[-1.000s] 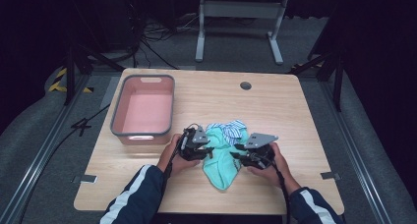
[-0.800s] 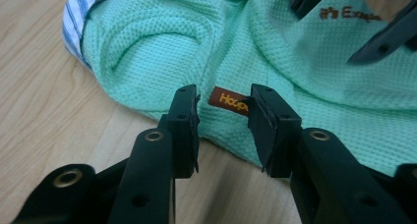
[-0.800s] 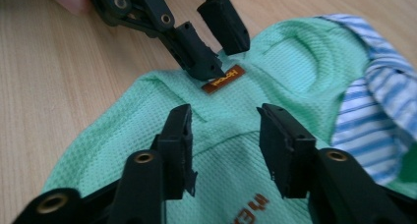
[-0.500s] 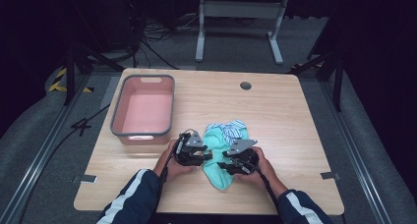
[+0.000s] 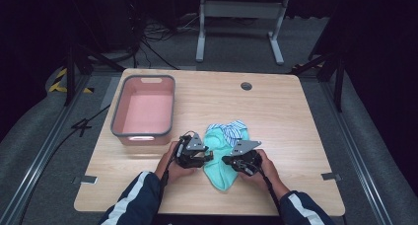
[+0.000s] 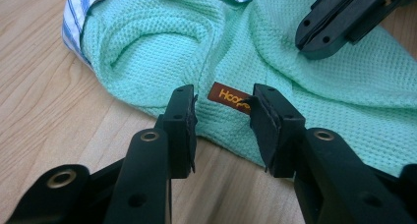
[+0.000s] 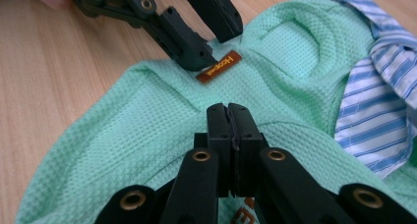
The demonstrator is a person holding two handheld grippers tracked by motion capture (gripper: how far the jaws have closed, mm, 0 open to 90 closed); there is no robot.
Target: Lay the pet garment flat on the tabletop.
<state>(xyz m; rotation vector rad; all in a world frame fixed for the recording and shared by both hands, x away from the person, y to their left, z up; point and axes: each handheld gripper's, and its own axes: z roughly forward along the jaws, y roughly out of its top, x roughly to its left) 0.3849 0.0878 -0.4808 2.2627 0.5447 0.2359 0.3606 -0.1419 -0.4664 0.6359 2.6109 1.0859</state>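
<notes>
Dark floor, loose cables and a grey metal stand surround a light wooden table (image 5: 296,116) with a round cable hole (image 5: 246,86) near its far edge. Toward the far left corner sits a pink plastic tub (image 5: 144,111) with a grey rim, seemingly with nothing inside, though the high view is too small to be sure.

Near the middle of the table's near edge lies a crumpled mint-green waffle-weave cloth (image 5: 222,161), and a blue-and-white striped cloth (image 5: 231,131) is bunched against its far side, partly tucked under the green folds. A small brown label (image 6: 228,97) with orange lettering is sewn into the green cloth.

Two sleeved forearms with white stripes come in from the near edge. The left gripper (image 6: 221,118) rests low at the left edge of the green cloth, its jaws spread apart with the brown label lying between them; the right-hand pad just touches the end of the label, and nothing is pinched. The right gripper (image 7: 228,130) sits on the green cloth a little to the right, its jaws pressed together with a fold of the waffle weave bunched at their tips. The two grippers face each other, close together over the cloth.
</notes>
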